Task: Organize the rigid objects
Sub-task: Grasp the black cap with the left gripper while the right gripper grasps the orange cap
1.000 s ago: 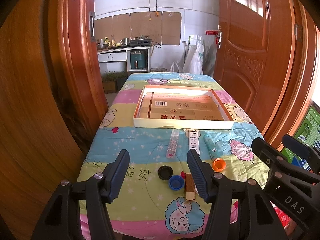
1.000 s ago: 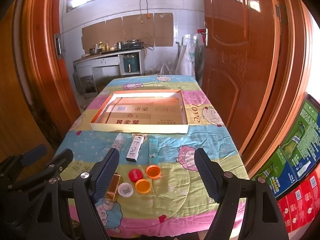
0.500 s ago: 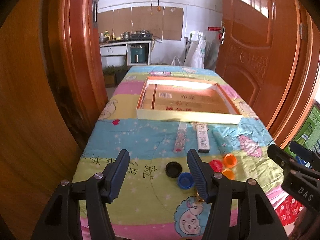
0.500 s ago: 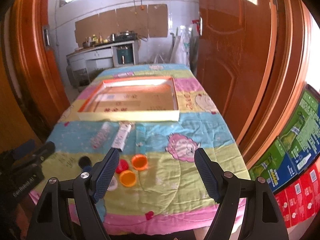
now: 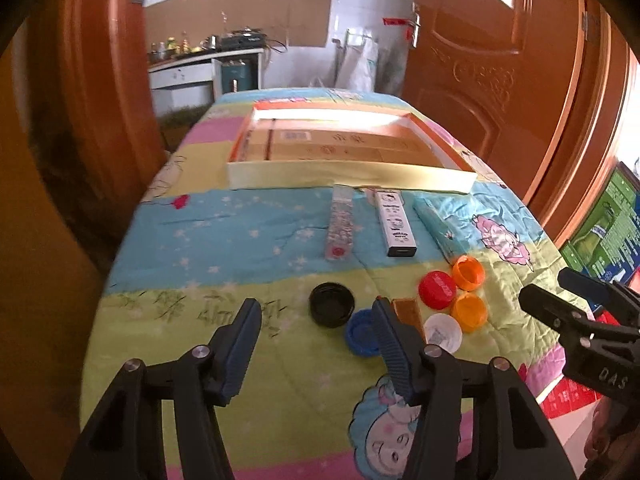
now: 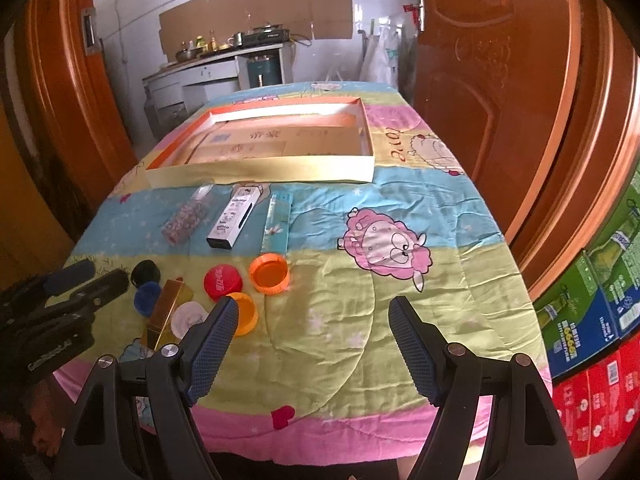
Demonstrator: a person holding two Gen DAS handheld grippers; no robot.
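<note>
Several bottle caps lie near the table's front: black [image 5: 331, 310], blue [image 5: 361, 332], red [image 5: 437, 288], white [image 5: 442, 331] and two orange [image 5: 468, 273]. A gold box [image 6: 166, 312] lies among them. A clear tube [image 5: 339, 226], a white box [image 5: 395, 222] and a teal box [image 5: 438, 226] lie in front of a shallow cardboard tray [image 5: 348, 171]. My left gripper [image 5: 316, 346] is open and empty, just short of the black and blue caps. My right gripper [image 6: 312, 346] is open and empty over bare cloth, right of the orange caps [image 6: 269, 273].
The table is covered by a colourful cartoon quilt [image 6: 400, 240]. Wooden doors [image 5: 480, 60] flank it on both sides. Stacked green and red cartons [image 6: 600, 280] stand on the floor at the right. A kitchen counter [image 6: 224, 68] is behind the table.
Both grippers have tilted down and moved closer to the table, so the caps and boxes now look larger and nearer. Both stay open and empty.
</note>
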